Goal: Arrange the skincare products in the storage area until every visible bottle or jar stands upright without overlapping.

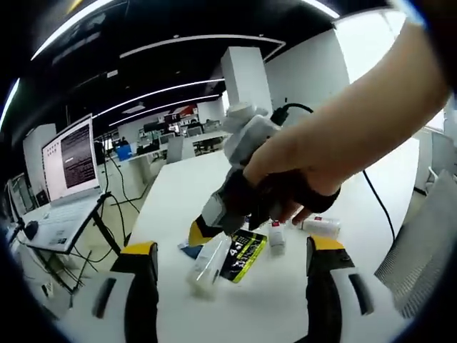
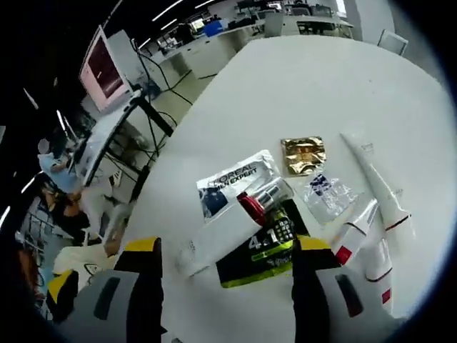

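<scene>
From my right gripper (image 2: 223, 275) I look down on a white table (image 2: 321, 86) with the skincare things clustered just ahead of the jaws. I count three flat sachets: a white printed one (image 2: 234, 184), a gold one (image 2: 303, 154) and a clear one with blue print (image 2: 325, 191). There is one black-and-yellow pack (image 2: 265, 256) lying flat, and one small bottle with a red middle and silver cap (image 2: 258, 202) lying on its side across it, its long axis running from the pack up toward the gold sachet. I count three white tubes with red marks (image 2: 382, 193) at the right, all lying down, side by side; the longest has its thin end aimed away from me. One more white tube (image 2: 214, 243) lies across the pack's near-left edge.

My right jaws stand spread with nothing between them. From my left gripper (image 1: 233, 286) the jaws are likewise spread and empty, and I see a hand (image 1: 300, 168) holding the other gripper (image 1: 214, 214) above the same cluster. A laptop (image 1: 68, 168) sits on a stand at the left.
</scene>
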### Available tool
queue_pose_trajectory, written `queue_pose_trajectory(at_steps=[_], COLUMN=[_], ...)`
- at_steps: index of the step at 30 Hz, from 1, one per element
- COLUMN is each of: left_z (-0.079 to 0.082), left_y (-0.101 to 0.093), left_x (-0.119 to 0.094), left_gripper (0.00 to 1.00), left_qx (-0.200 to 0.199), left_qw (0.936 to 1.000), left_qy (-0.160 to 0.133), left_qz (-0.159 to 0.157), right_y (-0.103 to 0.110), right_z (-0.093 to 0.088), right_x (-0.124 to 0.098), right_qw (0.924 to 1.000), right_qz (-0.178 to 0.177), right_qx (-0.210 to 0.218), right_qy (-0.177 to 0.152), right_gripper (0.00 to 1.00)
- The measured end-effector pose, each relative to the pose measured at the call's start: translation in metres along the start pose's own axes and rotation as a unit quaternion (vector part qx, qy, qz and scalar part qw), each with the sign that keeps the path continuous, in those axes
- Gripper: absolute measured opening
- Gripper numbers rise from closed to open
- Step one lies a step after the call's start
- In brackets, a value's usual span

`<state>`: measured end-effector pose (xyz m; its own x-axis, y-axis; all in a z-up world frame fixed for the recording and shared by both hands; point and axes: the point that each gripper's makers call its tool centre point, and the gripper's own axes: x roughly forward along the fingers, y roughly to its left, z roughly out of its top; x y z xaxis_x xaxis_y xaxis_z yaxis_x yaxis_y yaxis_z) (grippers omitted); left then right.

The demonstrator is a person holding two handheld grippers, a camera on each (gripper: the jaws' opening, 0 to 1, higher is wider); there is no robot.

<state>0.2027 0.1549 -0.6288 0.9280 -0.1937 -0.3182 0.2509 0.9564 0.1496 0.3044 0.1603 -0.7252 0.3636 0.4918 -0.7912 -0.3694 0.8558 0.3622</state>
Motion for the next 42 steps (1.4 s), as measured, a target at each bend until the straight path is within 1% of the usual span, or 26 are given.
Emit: queue_pose_trajectory(at_steps=[3,4,9,12,14,15,16,17,19,22,23,24,25,26,28,29,31,33,34,35,36,37,38,39,41,42], left_z=[-0.002,-0.002,-0.002,-0.001,0.0,0.001,0.001,0.001,0.001,0.001,0.002,0.002,0.001,0.001,0.001,0.001,0.0,0.0,0.0,0.0,-0.001,-0.001,-0.001,-0.001,-0.001,-0.001], left_y=[0.002,0.002,-0.001,-0.003,-0.003,-0.002,-0.002,-0.001,0.0,-0.001,-0.002,-0.002,-0.003,-0.003,-0.004,-0.004,-0.004,-0.004,-0.004,-0.004,-0.003,-0.003,-0.003,-0.002,-0.001,-0.002], left_x=[0.0,0.001,0.001,0.001,0.0,0.0,0.0,-0.001,-0.001,-0.002,-0.002,-0.002,-0.002,-0.002,-0.001,-0.001,-0.001,-0.001,-0.002,-0.002,-0.002,-0.002,-0.002,-0.002,-0.002,-0.001], left_gripper=[0.8,0.8,0.8,0.8,0.79,0.79,0.79,0.79,0.79,0.78,0.78,0.78,0.78,0.78,0.78,0.78,0.78,0.78,0.78,0.78,0.78,0.78,0.78,0.78,0.78,0.78], left_qx=[-0.007,-0.009,-0.008,-0.006,-0.008,-0.01,-0.01,-0.016,-0.02,-0.02,-0.019,-0.017,-0.017,-0.017,-0.017,-0.016,-0.015,-0.014,-0.014,-0.014,-0.014,-0.014,-0.014,-0.016,-0.017,-0.017], left_qw=[1.0,1.0,1.0,0.9999,0.9999,0.9999,0.9999,0.9998,0.9997,0.9997,0.9997,0.9997,0.9998,0.9997,0.9997,0.9998,0.9998,0.9998,0.9998,0.9998,0.9998,0.9998,0.9998,0.9998,0.9998,0.9998], left_qy=[0.001,0.0,-0.001,-0.004,-0.007,-0.009,-0.009,-0.009,-0.01,-0.009,-0.009,-0.009,-0.008,-0.008,-0.007,-0.006,-0.005,-0.004,-0.004,-0.003,-0.002,-0.002,-0.003,-0.003,-0.003,-0.002], left_qz=[0.002,0.002,-0.005,-0.01,-0.01,-0.009,-0.008,-0.008,-0.008,-0.01,-0.011,-0.011,-0.012,-0.013,-0.014,-0.014,-0.015,-0.015,-0.015,-0.014,-0.013,-0.012,-0.011,-0.01,-0.009,-0.009], right_y=[-0.002,-0.003,-0.004,-0.003,-0.004,-0.005,-0.005,-0.002,-0.007,-0.011,-0.009,-0.008,-0.009,-0.009,-0.007,-0.005,-0.003,0.0,0.001,0.003,0.004,0.003,0.003,0.004,0.002,0.001], right_z=[0.001,0.001,-0.002,-0.003,-0.004,0.001,0.001,0.003,0.003,0.007,0.005,0.0,0.002,0.002,0.0,0.0,0.001,0.001,0.0,-0.002,-0.003,-0.004,-0.004,-0.004,-0.004,-0.011], right_x=[0.009,0.013,0.026,0.034,0.037,0.038,0.038,0.041,0.04,0.037,0.037,0.037,0.036,0.036,0.036,0.037,0.038,0.039,0.04,0.039,0.039,0.038,0.039,0.04,0.039,0.04], right_qw=[0.9995,0.999,0.9958,0.9937,0.9915,0.9904,0.9899,0.9901,0.9891,0.9905,0.9914,0.9901,0.9887,0.9888,0.9891,0.9878,0.9839,0.972,0.966,0.9567,0.9503,0.9477,0.9449,0.9434,0.946,0.9547], right_qz=[-0.029,-0.044,-0.091,-0.11,-0.122,-0.129,-0.132,-0.126,-0.134,-0.13,-0.121,-0.114,-0.117,-0.12,-0.115,-0.109,-0.099,-0.089,-0.083,-0.071,-0.062,-0.062,-0.056,-0.052,-0.052,-0.053], right_qx=[0.009,0.009,-0.002,-0.018,-0.04,-0.048,-0.051,-0.06,-0.06,-0.043,-0.044,-0.07,-0.085,-0.081,-0.085,-0.104,-0.141,-0.21,-0.236,-0.272,-0.294,-0.302,-0.311,-0.315,-0.306,-0.273], right_qy=[0.004,0.004,0.011,0.013,0.022,0.011,0.012,0.014,0.016,0.014,0.024,0.043,0.041,0.036,0.036,0.04,0.049,0.058,0.064,0.075,0.082,0.084,0.087,0.088,0.093,0.105], right_gripper=[0.74,0.74,0.72,0.69,0.66,0.67,0.66,0.64,0.61,0.45,0.4,0.39,0.38,0.37,0.36,0.35,0.34,0.33,0.33,0.33,0.33,0.33,0.33,0.34,0.35,0.35])
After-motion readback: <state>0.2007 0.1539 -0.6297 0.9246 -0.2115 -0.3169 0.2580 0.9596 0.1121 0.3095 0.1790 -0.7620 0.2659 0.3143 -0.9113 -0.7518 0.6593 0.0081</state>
